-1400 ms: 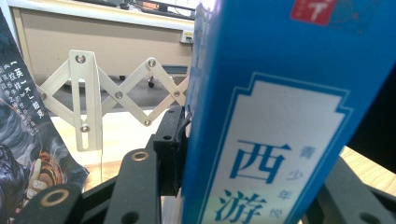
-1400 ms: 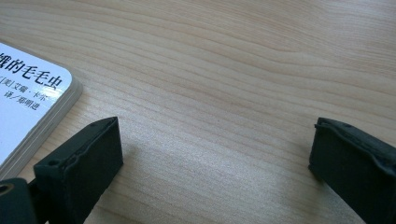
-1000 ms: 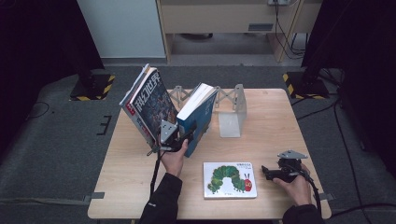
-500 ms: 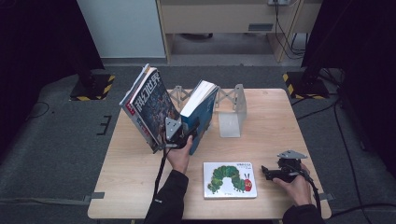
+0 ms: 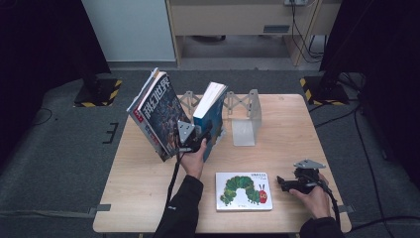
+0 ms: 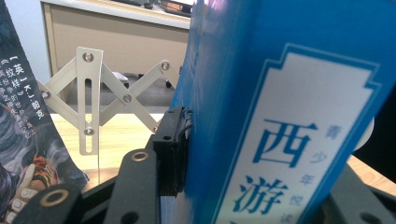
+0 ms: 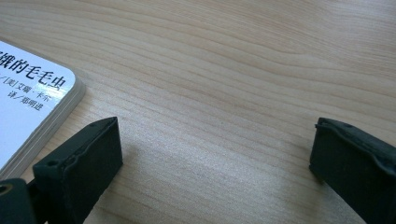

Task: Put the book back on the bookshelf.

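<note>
Between the jaws of the left hand-held gripper (image 5: 202, 136): one blue book (image 5: 212, 116), clamped. In the left gripper view a black pad (image 6: 172, 149) presses flat against the blue cover (image 6: 280, 116), whose white label bears blue characters. The book stands tilted, its lower edge near the surface (image 5: 148, 198), its page edges facing up.

Just beside the left hand-held gripper, on its outer side: a second, larger book with a dark illustrated cover (image 5: 157, 114), leaning away from the blue book, its top tipped outward.

Beyond the left hand-held gripper: an expandable bookstand with pale scissor-lattice bars (image 5: 233, 101) and a clear upright end plate (image 5: 245, 126). The lattice shows close up in the left gripper view (image 6: 88, 98), behind the blue book.

Near the person's edge of the surface, between the two hand-held grippers: a white picture book with a green caterpillar (image 5: 243, 191), lying flat, cover up.

Just beside that picture book: the right hand-held gripper (image 5: 282, 182), held low over the surface, jaws apart with nothing between them. In the right gripper view bare wood grain (image 7: 224, 93) lies between the two pads, and a rounded corner of the picture book (image 7: 37, 100) sits just beyond one pad, not touching it.
</note>
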Demonstrator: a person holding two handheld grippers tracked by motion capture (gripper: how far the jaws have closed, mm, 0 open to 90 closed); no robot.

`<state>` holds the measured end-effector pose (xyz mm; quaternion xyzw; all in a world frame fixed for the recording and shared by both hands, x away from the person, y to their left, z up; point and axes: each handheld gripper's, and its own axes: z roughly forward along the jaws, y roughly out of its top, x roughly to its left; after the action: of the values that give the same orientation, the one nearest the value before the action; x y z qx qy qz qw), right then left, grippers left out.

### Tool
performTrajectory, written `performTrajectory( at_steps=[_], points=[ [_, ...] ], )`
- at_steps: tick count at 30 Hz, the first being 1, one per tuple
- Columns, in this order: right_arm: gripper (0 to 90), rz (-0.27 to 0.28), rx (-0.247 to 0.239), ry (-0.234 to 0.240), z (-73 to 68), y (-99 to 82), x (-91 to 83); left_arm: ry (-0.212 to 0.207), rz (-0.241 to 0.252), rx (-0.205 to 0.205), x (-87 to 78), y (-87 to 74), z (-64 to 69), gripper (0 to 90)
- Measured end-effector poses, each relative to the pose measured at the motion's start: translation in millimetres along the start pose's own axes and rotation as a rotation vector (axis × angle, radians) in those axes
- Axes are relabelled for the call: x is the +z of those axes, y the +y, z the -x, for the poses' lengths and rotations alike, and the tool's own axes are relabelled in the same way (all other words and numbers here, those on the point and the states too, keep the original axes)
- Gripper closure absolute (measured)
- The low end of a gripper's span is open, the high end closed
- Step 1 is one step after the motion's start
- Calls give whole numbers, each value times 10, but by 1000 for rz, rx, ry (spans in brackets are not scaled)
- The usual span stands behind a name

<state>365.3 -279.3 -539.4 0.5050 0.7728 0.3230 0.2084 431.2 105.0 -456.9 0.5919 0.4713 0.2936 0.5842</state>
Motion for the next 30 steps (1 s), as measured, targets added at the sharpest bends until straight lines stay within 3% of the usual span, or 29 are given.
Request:
performTrajectory(
  at_steps=[7,17,26,30],
  points=[
    [27,-1,-4,1,0,1,1,-21,-1,-5,-81,-18,-28,568],
    [26,-4,-5,3,1,2,0,18,10,-18,-135,-35,-2,571],
    [26,-1,-14,5,5,5,4,26,5,-34,-42,-23,63,565],
    [26,-1,-13,5,5,5,4,54,11,-33,43,-15,118,564]
  ],
)
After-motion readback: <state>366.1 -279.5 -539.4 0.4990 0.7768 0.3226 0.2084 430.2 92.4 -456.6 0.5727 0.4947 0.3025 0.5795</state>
